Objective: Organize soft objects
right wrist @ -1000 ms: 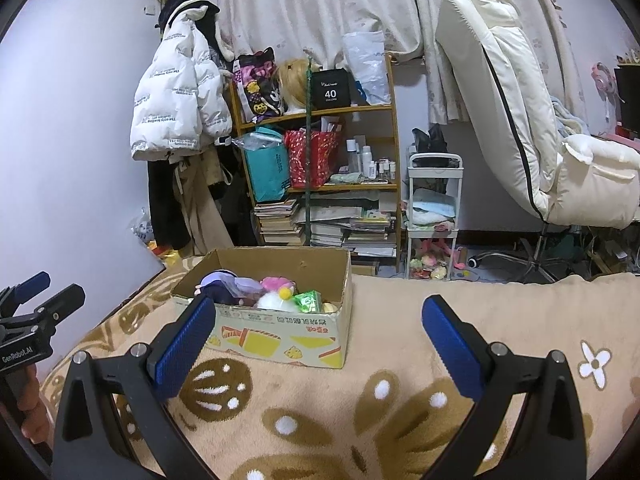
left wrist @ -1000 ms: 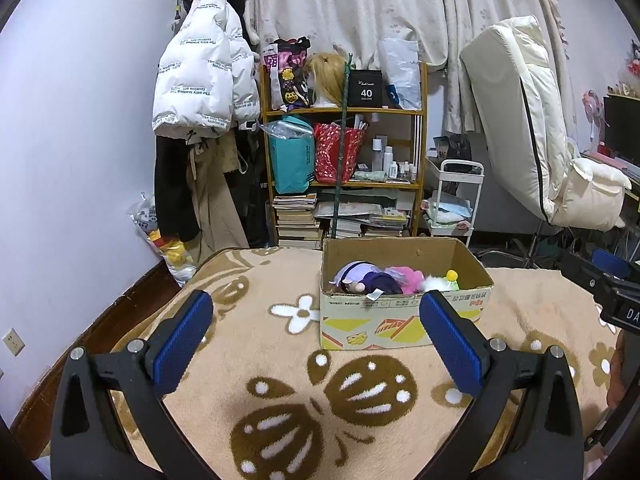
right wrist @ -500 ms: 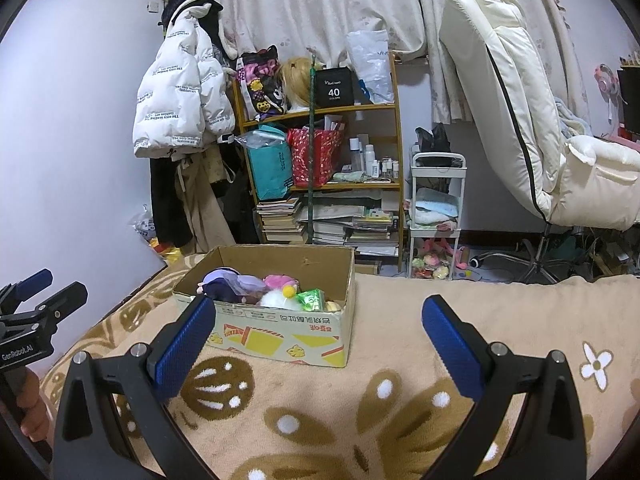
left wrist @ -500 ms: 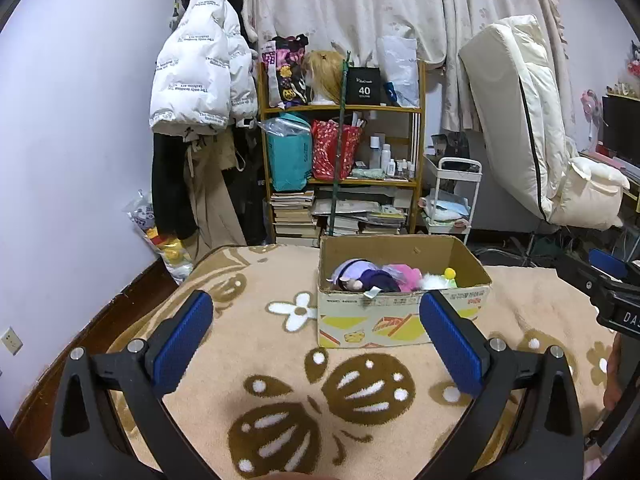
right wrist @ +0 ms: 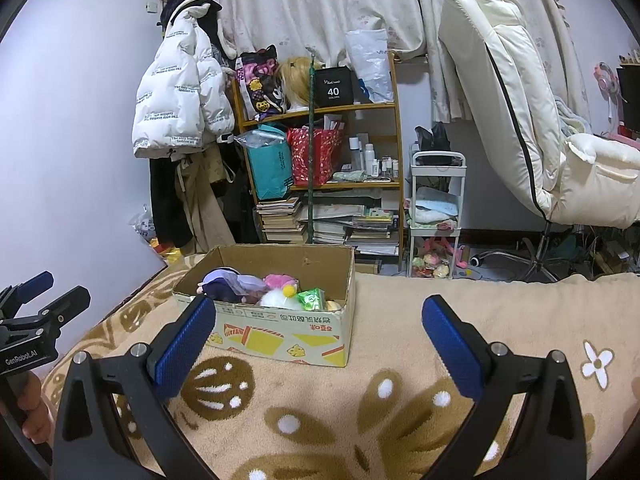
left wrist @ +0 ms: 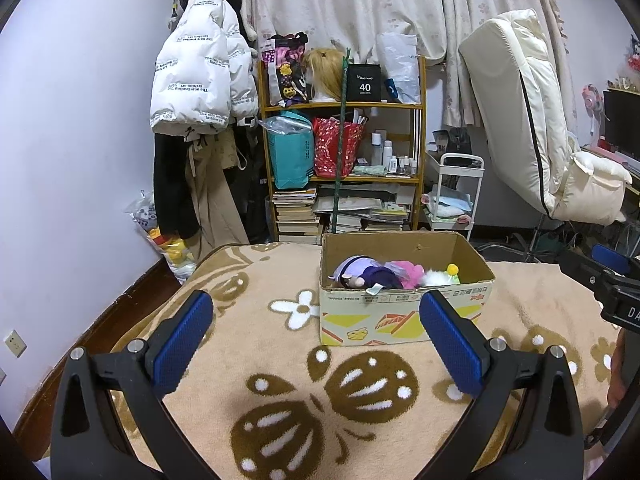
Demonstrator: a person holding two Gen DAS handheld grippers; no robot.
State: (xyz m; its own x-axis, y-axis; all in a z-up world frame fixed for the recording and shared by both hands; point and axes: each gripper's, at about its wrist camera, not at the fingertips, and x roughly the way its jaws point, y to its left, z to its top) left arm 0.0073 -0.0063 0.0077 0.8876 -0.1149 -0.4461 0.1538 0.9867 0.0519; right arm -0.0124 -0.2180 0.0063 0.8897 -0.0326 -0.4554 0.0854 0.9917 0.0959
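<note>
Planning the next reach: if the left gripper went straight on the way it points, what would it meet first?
Probably the cardboard box holding the plush toys; only bare blanket lies before the open left gripper, though depth is unclear.

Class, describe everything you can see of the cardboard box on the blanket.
The cardboard box is an open-topped, brown corrugated carton, upright on the beige patterned blanket. Its outer walls carry yellow and orange cartoon printing and a line of text; the top edges look worn and slightly dented. Inside lie soft toys: a purple-haired doll, a pink plush, a white fluffy toy and a green packet. Both the left gripper and the right gripper are open, neither touching it.
</note>
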